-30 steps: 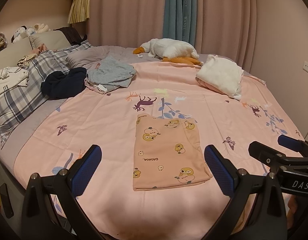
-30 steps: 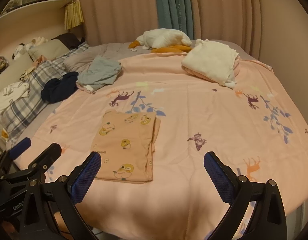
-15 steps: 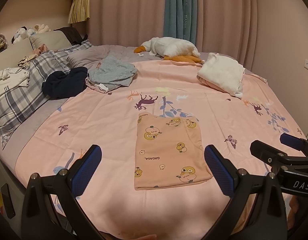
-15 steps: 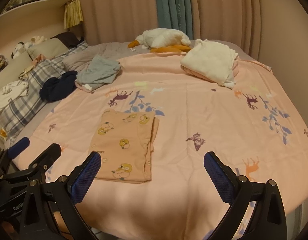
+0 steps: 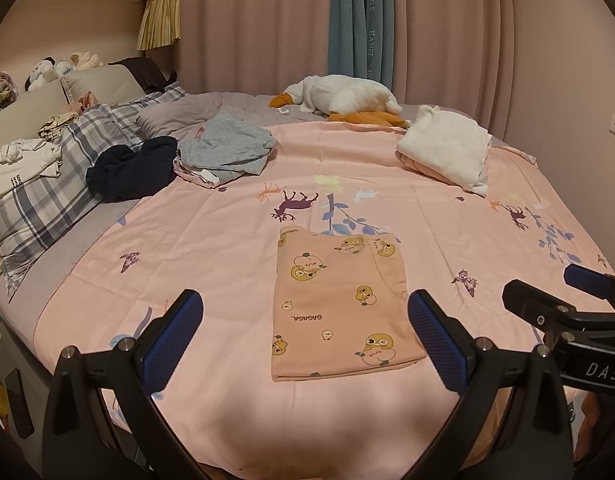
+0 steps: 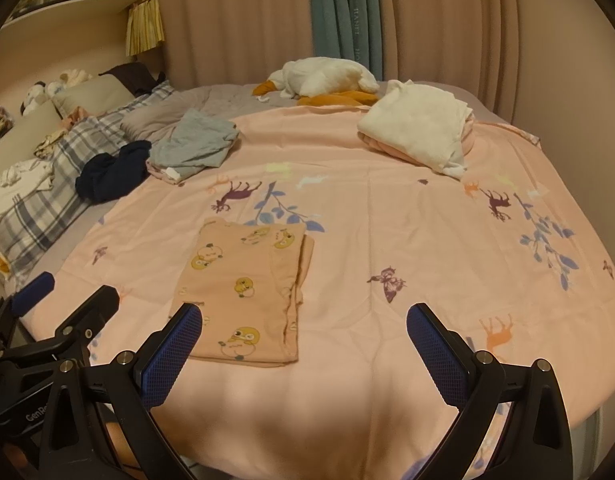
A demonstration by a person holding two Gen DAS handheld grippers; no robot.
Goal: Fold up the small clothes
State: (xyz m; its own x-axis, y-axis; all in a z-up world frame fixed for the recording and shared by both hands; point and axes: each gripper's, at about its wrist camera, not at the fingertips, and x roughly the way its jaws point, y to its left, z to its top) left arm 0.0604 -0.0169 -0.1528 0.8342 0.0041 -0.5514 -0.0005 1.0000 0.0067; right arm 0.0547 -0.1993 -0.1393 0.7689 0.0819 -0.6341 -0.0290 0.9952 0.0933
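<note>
A small peach garment with yellow duck prints lies folded into a flat rectangle on the pink bedsheet. It also shows in the right wrist view. My left gripper is open and empty, held above the near edge of the garment. My right gripper is open and empty, to the right of the garment's near edge. The right gripper also shows at the right of the left wrist view, and the left one at the left of the right wrist view.
A grey garment and a dark navy garment lie at the back left by plaid pillows. A folded white cloth pile sits at the back right. A plush goose lies near the curtains.
Both grippers have drawn back slightly from the bed; the folded garment has not moved. Both stay open.
</note>
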